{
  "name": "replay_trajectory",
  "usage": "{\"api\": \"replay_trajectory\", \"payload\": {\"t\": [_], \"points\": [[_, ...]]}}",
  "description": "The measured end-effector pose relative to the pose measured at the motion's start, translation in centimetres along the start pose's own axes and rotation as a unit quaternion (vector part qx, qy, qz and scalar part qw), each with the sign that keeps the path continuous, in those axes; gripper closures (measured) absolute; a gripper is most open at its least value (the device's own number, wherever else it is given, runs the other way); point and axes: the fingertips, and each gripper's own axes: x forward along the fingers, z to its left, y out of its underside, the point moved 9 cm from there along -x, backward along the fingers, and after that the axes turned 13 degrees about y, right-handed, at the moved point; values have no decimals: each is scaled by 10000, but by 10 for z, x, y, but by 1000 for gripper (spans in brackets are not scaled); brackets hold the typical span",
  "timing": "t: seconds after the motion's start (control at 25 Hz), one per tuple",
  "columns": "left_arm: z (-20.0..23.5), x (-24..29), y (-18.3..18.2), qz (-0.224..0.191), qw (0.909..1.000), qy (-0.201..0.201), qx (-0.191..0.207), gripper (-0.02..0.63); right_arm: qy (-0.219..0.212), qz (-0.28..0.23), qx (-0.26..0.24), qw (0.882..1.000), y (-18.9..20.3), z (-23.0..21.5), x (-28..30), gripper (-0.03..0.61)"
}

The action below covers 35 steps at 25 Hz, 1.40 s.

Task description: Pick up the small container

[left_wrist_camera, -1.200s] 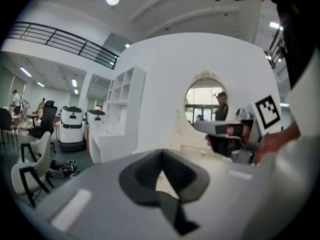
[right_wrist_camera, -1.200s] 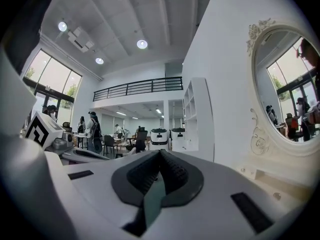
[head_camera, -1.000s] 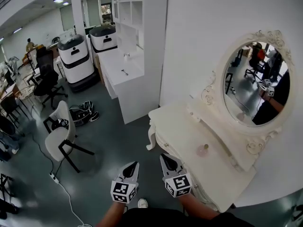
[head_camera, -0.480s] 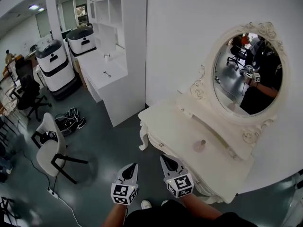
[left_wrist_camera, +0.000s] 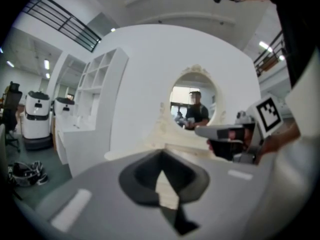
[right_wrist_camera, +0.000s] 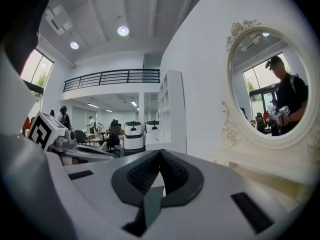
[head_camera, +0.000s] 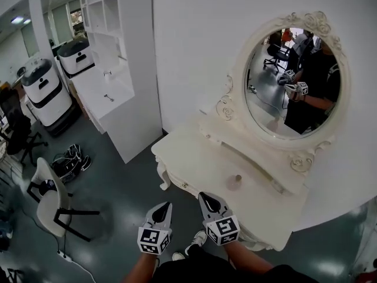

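Small container [head_camera: 235,181] sits on the white worktop [head_camera: 188,158] below the oval mirror [head_camera: 288,75], just ahead of the right hand-held gripper [head_camera: 207,197]; the left hand-held gripper [head_camera: 165,206] is alongside, both clamped shut and empty

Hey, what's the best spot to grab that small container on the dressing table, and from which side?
Probably its round body, jaws either side. The small container stands upright and alone on the dressing table, so a level approach from the table's front edge, where the right gripper is, looks clear. Its jaws are shut and must open first.
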Motion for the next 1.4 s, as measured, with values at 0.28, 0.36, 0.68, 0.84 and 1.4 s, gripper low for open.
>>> {"api": "replay_trajectory", "payload": {"t": [0.28,0.36,0.68,0.84,1.4], "points": [[16,69,-19,43,9992,376,153,607,433,-139,58,9989,-12,-57,30,572],[17,90,-23,130,9983,512,227,606,530,-117,90,9985,-11,-71,36,572],[19,164,-41,312,9940,962,413,607,839,0,237,9962,-4,-122,51,572],[13,182,-50,369,9924,1064,496,607,1011,3,239,9946,-8,-151,45,572],[5,247,-62,554,9768,1950,689,607,1679,149,457,9846,2,-179,43,572]]}}
